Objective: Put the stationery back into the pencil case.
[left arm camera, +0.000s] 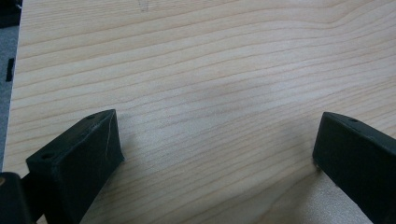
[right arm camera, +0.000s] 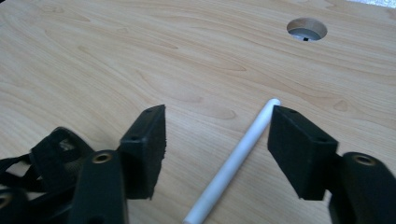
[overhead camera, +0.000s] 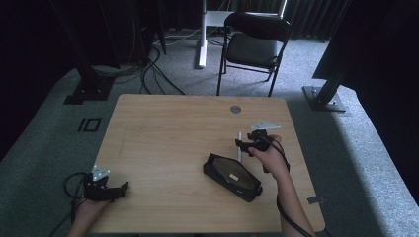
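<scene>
Beyond my bench (overhead camera: 163, 128) with its round cable hole (overhead camera: 235, 109), a black folding chair (overhead camera: 257, 44) stands at top centre.

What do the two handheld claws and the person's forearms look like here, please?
Both are black. The left claw carries a grey three-cornered plate on top and trails a black cable that loops off the table edge. The right claw has the same grey plate, and its black cable runs back along the forearm. The fingers are blocky black wedges. The forearms look bare.
</scene>
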`<state>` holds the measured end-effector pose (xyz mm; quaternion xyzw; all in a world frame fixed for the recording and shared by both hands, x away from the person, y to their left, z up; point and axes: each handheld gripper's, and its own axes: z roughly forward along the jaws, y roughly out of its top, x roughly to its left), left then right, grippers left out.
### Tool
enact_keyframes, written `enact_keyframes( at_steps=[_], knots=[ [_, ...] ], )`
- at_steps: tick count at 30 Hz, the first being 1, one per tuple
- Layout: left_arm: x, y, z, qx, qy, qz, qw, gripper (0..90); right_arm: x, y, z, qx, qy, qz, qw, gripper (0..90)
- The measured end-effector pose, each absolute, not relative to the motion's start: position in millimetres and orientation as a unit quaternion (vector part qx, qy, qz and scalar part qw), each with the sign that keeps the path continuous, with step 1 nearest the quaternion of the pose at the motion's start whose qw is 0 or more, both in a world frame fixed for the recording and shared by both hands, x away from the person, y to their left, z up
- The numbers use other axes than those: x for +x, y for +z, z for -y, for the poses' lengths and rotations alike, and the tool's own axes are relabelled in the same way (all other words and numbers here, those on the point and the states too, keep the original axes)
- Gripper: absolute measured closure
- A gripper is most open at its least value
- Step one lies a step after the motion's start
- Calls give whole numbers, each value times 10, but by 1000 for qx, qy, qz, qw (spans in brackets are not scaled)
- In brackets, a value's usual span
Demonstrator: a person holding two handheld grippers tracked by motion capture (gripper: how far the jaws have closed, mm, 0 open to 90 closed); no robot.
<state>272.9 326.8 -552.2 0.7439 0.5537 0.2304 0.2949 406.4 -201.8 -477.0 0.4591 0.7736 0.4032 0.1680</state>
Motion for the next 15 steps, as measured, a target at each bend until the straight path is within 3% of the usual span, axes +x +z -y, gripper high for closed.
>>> enact_keyframes(
  at_steps=[4, 15],
  knots=[
    [2729, -5522, -3268, 744, 230, -554, 295, 14, 4171, -4879, 2029, 473, 405, -764, 172, 307],
    [2729, -5522, -3268, 744, 230, -554, 295, 14, 4324, -5116, 1963, 482, 350, -790, 143, 308]
  ],
)
